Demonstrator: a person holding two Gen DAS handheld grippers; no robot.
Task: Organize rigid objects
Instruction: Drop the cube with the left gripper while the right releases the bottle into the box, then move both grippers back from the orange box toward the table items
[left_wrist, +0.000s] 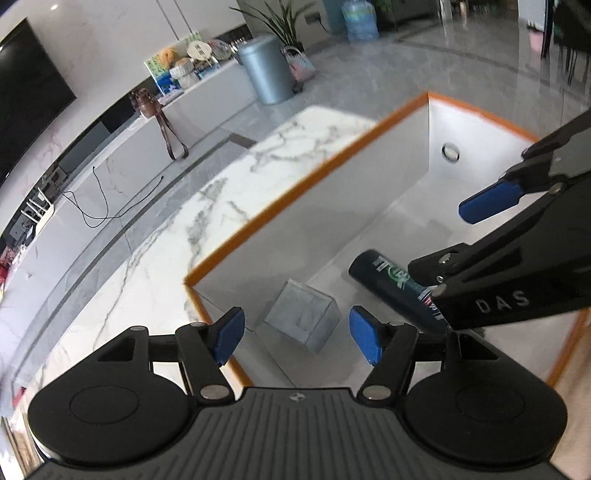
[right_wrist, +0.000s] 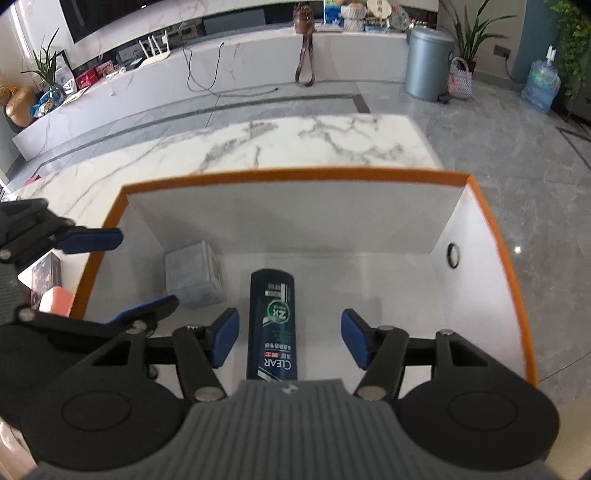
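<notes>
A white box with an orange rim (left_wrist: 288, 192) (right_wrist: 295, 175) stands on the marble table. Inside lie a grey marbled cube (left_wrist: 303, 317) (right_wrist: 194, 273) and a dark CLEAR shampoo bottle (left_wrist: 391, 284) (right_wrist: 272, 325), flat on the box floor. My left gripper (left_wrist: 297, 338) is open and empty, above the box's near left corner, over the cube. My right gripper (right_wrist: 290, 341) is open, its blue pads either side of the bottle without touching it. The right gripper also shows in the left wrist view (left_wrist: 454, 240), and the left gripper in the right wrist view (right_wrist: 122, 269).
The marble table (left_wrist: 155, 258) (right_wrist: 258, 144) extends beyond the box. A pink object (right_wrist: 55, 301) and a printed box (right_wrist: 44, 273) lie left of the box. A grey bin (right_wrist: 428, 62), a low white cabinet (right_wrist: 258, 59) and grey floor lie beyond.
</notes>
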